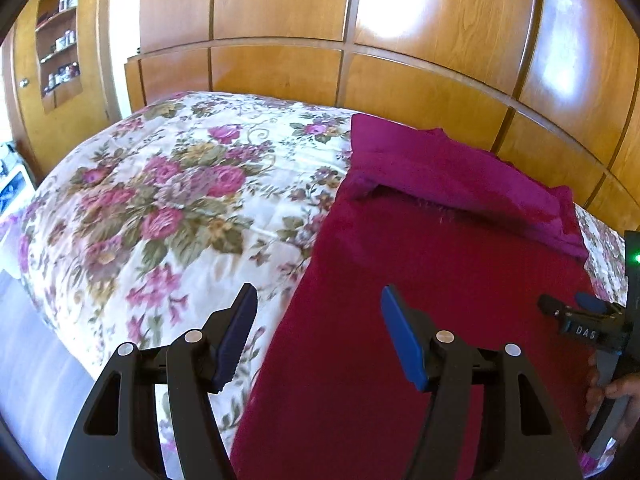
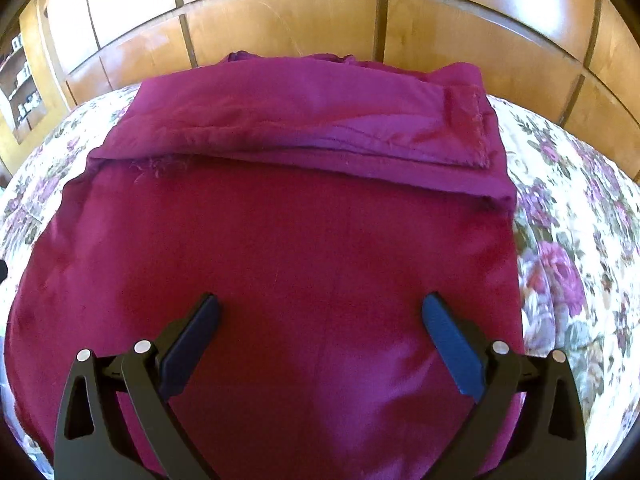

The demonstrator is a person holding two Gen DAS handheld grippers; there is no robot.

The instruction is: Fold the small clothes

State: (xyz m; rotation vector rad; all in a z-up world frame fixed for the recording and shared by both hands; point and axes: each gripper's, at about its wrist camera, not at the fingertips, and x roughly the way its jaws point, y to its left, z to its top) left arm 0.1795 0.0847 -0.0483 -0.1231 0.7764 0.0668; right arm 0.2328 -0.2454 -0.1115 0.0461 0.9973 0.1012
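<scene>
Your left gripper (image 1: 318, 300) and right gripper (image 2: 320, 308) both hover released, nothing between the pads. The magenta garment (image 2: 280, 240) lies flat on the floral bedspread (image 1: 160, 200), far edge folded over, likely awaiting the next fold.

I am in a home bedroom: a bed (image 1: 180, 200) under a floral quilt fills my view, glossy wooden wardrobe panels (image 1: 440, 32) stand at twelve o'clock, and a shelf niche (image 1: 60, 40) holds small items at ten o'clock.
</scene>
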